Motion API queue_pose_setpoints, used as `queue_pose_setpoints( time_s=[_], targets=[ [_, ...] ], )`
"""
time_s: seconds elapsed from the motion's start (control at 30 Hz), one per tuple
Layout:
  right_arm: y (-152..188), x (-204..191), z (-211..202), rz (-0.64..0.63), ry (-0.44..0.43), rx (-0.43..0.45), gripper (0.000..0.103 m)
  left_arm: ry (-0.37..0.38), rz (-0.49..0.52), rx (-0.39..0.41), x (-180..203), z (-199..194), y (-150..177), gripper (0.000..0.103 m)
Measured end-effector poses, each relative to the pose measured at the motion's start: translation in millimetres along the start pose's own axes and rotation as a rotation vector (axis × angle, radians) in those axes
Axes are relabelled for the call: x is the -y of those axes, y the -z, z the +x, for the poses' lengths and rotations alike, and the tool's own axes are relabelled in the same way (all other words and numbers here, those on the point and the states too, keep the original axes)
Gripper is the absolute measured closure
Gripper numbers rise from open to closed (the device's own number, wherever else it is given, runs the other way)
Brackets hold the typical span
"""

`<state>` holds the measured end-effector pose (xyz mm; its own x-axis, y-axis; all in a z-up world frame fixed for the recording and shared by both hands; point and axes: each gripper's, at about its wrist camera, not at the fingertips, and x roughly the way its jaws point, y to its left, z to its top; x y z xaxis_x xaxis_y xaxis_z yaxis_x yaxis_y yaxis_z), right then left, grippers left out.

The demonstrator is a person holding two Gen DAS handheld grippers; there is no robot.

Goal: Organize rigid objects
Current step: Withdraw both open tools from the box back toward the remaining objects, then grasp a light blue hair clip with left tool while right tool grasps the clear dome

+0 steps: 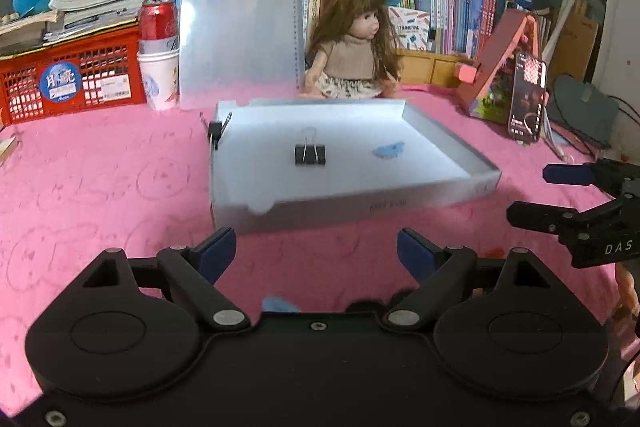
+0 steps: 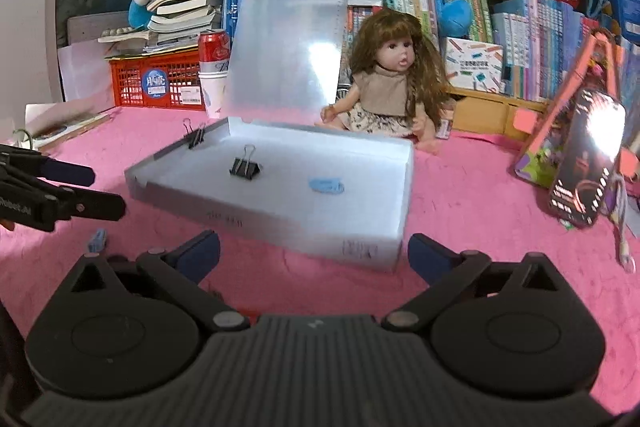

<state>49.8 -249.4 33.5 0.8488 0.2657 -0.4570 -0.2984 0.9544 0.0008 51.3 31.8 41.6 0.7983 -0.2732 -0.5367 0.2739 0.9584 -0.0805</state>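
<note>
We find a small blue clip [image 2: 97, 241] at lower left, just beside the left gripper [image 1: 316, 251]; both grippers' jaws stand wide, empty.

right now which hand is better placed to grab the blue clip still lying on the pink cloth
Left. The blue clip lies just in front of the left gripper, near its open fingers. From the right gripper it sits off to the left side, outside the box.
</note>
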Motion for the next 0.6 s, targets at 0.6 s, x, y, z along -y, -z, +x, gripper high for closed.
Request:
queue_pose_setpoints(
  time_s=[0.6],
  targets=[
    [39.4,12.1,-11.4,0.019,0.036,-0.026,0.011,0.014,0.074,-0.003,-11.8,-14.2,40.9,0.036]
  ],
)
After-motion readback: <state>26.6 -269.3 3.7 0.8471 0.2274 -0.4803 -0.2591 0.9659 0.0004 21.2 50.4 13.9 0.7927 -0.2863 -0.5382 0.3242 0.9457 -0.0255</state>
